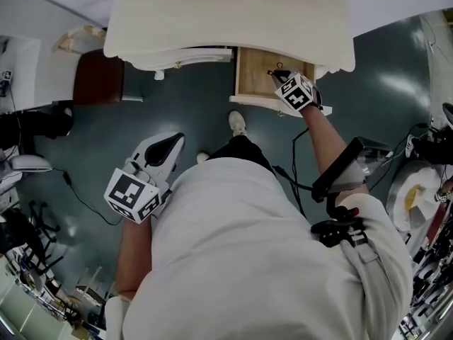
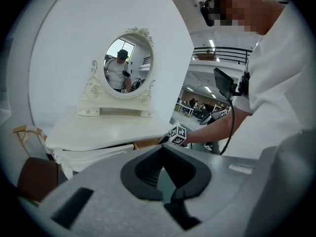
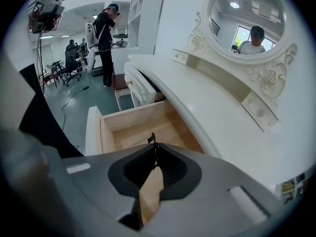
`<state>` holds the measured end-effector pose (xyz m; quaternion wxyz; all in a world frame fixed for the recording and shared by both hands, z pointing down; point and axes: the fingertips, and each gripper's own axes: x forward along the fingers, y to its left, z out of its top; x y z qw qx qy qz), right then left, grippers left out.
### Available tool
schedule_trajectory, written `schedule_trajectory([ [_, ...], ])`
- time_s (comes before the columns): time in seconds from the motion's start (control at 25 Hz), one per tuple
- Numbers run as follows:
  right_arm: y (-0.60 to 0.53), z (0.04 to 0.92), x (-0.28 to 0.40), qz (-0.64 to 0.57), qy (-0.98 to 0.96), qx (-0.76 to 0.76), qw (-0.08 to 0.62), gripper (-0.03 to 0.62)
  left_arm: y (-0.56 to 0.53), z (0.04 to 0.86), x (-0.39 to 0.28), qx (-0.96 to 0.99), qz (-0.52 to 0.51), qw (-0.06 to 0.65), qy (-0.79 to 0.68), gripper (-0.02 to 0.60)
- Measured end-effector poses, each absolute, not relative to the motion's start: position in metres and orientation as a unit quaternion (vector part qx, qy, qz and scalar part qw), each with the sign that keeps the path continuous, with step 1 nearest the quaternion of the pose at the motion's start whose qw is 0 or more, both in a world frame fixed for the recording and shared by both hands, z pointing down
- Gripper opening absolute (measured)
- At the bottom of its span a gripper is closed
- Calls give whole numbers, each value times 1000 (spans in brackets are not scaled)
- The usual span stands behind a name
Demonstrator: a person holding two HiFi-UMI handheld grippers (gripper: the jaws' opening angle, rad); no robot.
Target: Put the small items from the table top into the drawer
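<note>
The white dressing table [image 1: 226, 13] has its right drawer [image 1: 255, 76] pulled out, and bare wood [image 3: 133, 127] shows inside. My right gripper [image 1: 277, 74] hangs over the open drawer, shut on a small black item [image 3: 151, 139] that sticks out of its tips [image 3: 154, 147]. My left gripper [image 1: 172, 142] is held low over the floor, well back from the table at the person's left side. In the left gripper view its jaws [image 2: 162, 149] meet at the tips with nothing between them. The table top [image 3: 207, 107] shows no loose items where I can see it.
An oval mirror [image 2: 128, 65] stands at the back of the table. A brown chair [image 1: 99, 76] sits at the table's left. The left drawer [image 1: 191, 57] is slightly open. Cables [image 1: 78, 197] run over the teal floor, and equipment crowds the right edge [image 1: 425, 190].
</note>
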<state>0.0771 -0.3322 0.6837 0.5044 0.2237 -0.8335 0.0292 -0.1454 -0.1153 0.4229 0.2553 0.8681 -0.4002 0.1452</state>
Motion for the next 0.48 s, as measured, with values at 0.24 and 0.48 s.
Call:
schedule_trajectory([
  [0.24, -344, 714, 58, 35, -834, 190, 516, 24, -133, 425, -150, 857, 151, 262, -417, 2],
  [0.48, -357, 740, 56, 37, -834, 163, 525, 25, -154, 428, -138, 845, 157, 273, -431, 2],
])
